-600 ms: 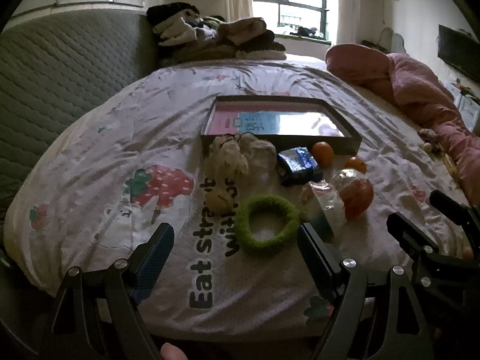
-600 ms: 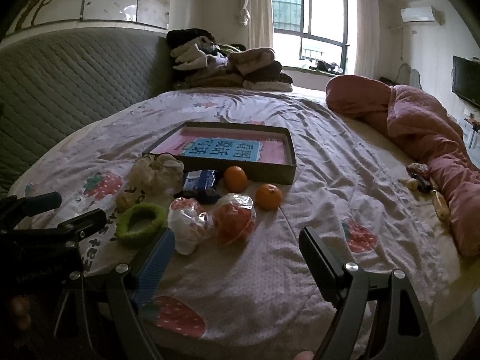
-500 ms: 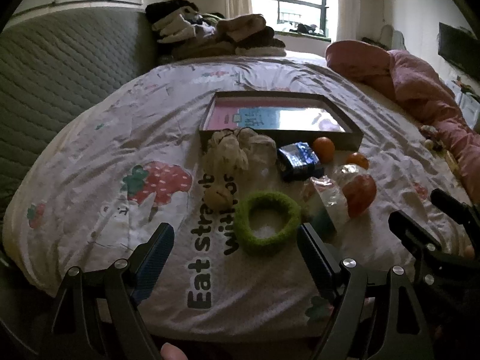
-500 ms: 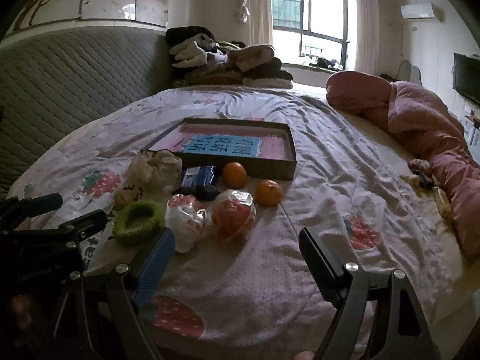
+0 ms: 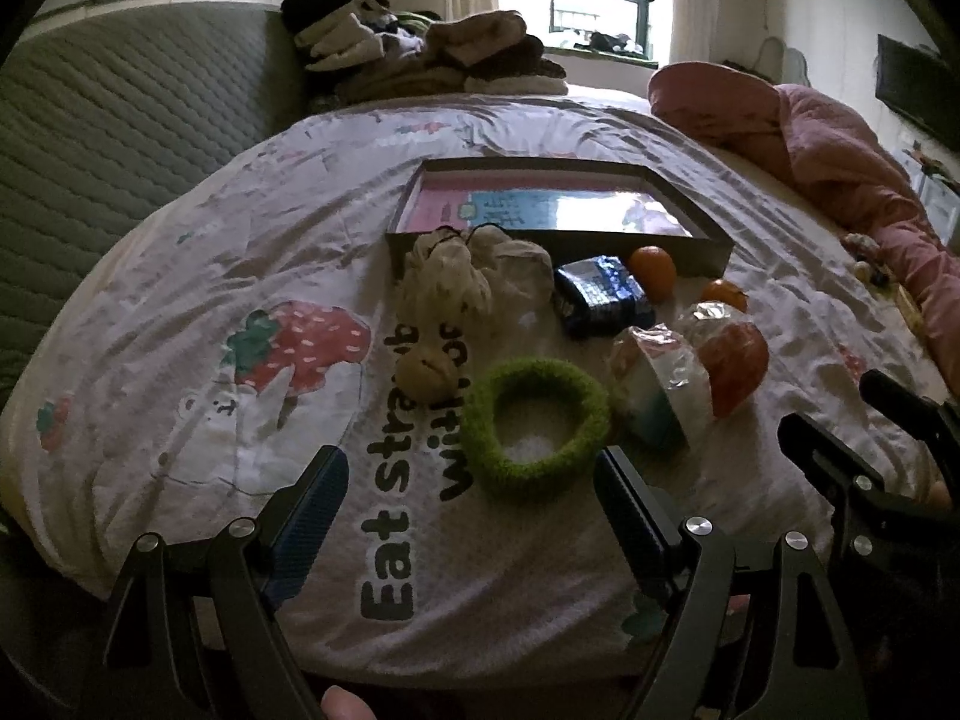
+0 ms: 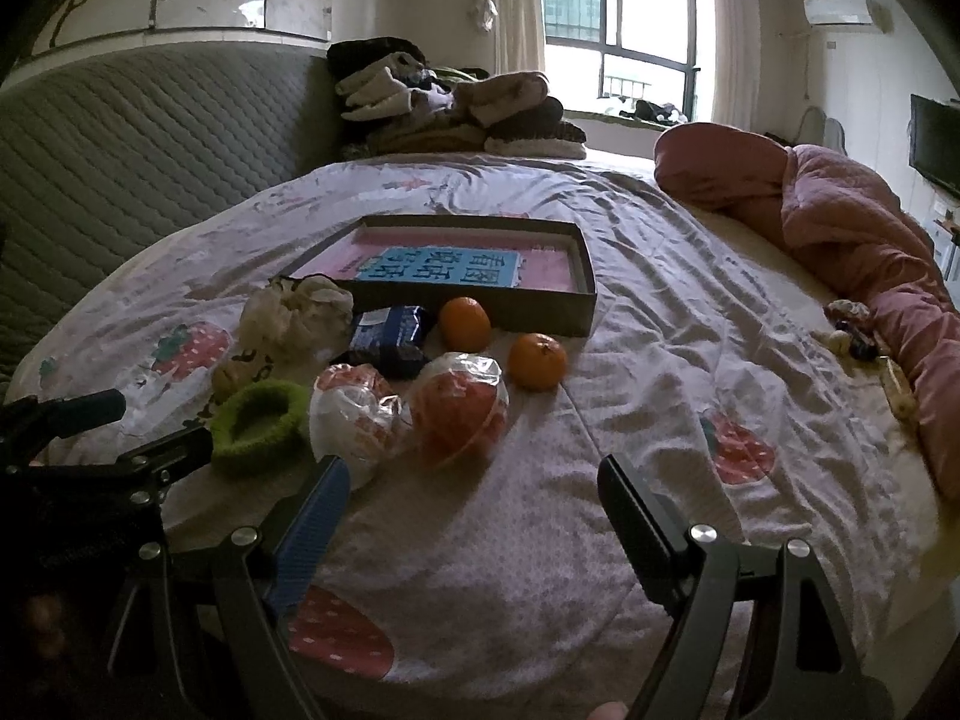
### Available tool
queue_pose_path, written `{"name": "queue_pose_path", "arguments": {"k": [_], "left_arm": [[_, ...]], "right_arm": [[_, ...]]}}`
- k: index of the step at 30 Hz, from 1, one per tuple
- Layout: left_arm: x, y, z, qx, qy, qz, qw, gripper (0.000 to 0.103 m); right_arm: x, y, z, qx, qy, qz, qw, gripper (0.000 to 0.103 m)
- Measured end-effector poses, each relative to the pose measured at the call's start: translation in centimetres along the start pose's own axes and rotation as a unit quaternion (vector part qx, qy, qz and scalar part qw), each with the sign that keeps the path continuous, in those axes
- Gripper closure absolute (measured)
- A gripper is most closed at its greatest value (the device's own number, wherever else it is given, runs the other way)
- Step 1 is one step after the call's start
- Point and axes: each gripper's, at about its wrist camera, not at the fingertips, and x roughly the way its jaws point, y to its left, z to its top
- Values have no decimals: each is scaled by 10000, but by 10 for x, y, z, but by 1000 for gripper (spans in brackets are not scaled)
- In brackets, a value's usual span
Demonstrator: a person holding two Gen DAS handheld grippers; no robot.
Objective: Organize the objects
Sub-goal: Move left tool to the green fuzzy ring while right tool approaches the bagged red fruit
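Evidently the sorting has not yet begun: both tools hover over the near edge of the bed (image 6: 630,312), and nothing lies in the shallow box (image 6: 576,306) but its printed lining. The left hand-held gripper (image 5: 468,498) is spread wide and empty, its jaws framing the green fuzzy ring (image 5: 537,426) just ahead. The right hand-held gripper (image 6: 474,510) is likewise released, pointing past the two wrapped round packages (image 6: 408,414) toward the loose oranges (image 6: 537,360). A cream cloth bundle (image 5: 462,282) and a blue packet (image 5: 603,297) sit just before the box's near wall. This looks like the approach step. Next, the left tool would probably need to drop over the ring and close on one side of its soft loop, then carry it over the box wall.
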Motion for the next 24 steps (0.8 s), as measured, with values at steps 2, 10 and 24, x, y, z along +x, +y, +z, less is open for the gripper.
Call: {"name": "queue_pose_path", "arguments": {"k": [2,10,24], "left_arm": [[4,1,0,-15,26,-54,10000,19],[22,3,-1,-89,103,-221,9997,19],[51,-19,-3,367,31,-146,9992,19]], "right_arm": [[3,-2,-1,37,9,6,10000,19],[20,-13,-3,249,148,78,9996,19],[51,-20,5,448,364,245,9980,19]]}}
